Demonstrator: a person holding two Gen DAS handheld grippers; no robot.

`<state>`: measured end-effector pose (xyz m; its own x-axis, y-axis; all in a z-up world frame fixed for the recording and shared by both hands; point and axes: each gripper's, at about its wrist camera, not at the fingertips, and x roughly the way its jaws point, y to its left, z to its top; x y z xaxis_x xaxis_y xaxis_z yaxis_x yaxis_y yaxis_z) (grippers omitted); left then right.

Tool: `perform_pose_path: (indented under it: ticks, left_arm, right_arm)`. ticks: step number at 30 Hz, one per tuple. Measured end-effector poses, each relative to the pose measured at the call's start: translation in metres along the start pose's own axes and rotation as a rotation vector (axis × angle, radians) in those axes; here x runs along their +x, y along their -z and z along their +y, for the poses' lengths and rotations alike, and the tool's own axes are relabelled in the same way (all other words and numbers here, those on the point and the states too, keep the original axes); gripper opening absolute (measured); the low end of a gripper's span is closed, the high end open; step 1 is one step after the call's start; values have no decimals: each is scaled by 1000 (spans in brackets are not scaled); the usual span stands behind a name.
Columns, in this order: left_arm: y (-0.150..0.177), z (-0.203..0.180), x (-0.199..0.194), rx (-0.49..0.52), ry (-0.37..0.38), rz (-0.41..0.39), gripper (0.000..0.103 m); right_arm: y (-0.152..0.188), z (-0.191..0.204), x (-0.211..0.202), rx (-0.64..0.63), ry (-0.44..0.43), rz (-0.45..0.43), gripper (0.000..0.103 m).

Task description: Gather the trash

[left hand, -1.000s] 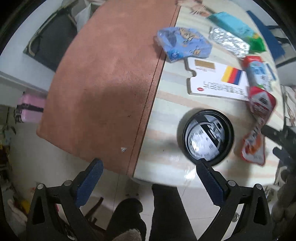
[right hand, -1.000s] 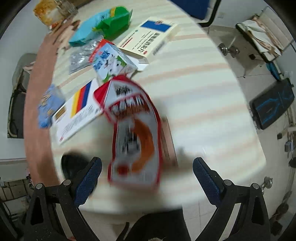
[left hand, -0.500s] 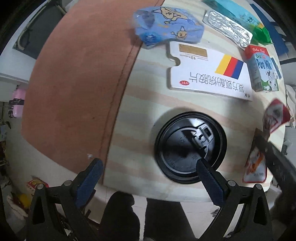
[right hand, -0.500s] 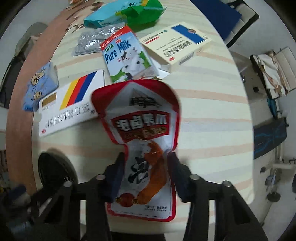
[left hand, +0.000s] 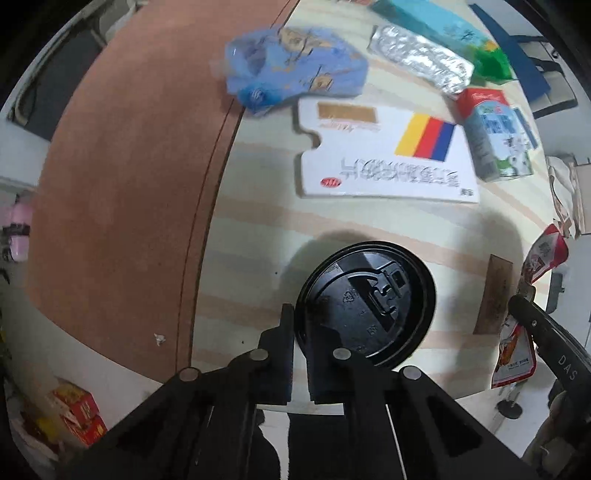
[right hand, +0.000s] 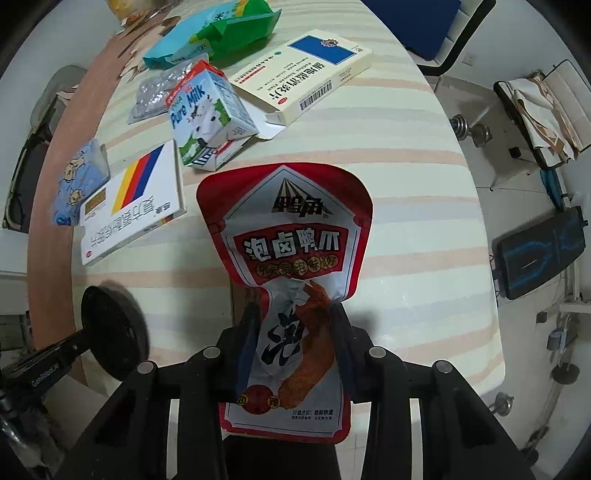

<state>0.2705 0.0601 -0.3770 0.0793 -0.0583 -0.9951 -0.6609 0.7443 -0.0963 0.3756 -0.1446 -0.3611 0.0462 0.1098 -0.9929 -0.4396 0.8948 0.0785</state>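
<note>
A round, pale striped counter [right hand: 424, 192] is seen over a whitish floor [right hand: 517, 155]; a blue chair [right hand: 424, 22] is tucked behind it.

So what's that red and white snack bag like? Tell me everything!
The snack bag is a glossy, crinkly plastic pouch, red-edged with a white middle, black Chinese writing and an orange food picture. Its top flares wide and its middle is squeezed narrow where the right gripper has its jaws shut on it. It sits over the striped table.
</note>
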Motion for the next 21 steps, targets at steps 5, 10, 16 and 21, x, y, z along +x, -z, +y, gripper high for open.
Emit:
perform_pose_path:
  ticks: [5, 10, 16, 21]
  left_arm:
    - [2, 0, -25, 8, 11, -54, 2]
    - [-3, 2, -59, 13, 22, -120, 2]
    - [13, 7, -89, 23, 40, -181, 2]
    - [28, 15, -97, 42, 38, -215, 2]
  right_arm:
    - [4, 6, -10, 5, -29, -20, 38]
    - [4, 11, -22, 9, -64, -44, 37]
    - [17, 19, -43, 7, -100, -76, 34]
    - [39, 34, -52, -2, -135, -82, 4]
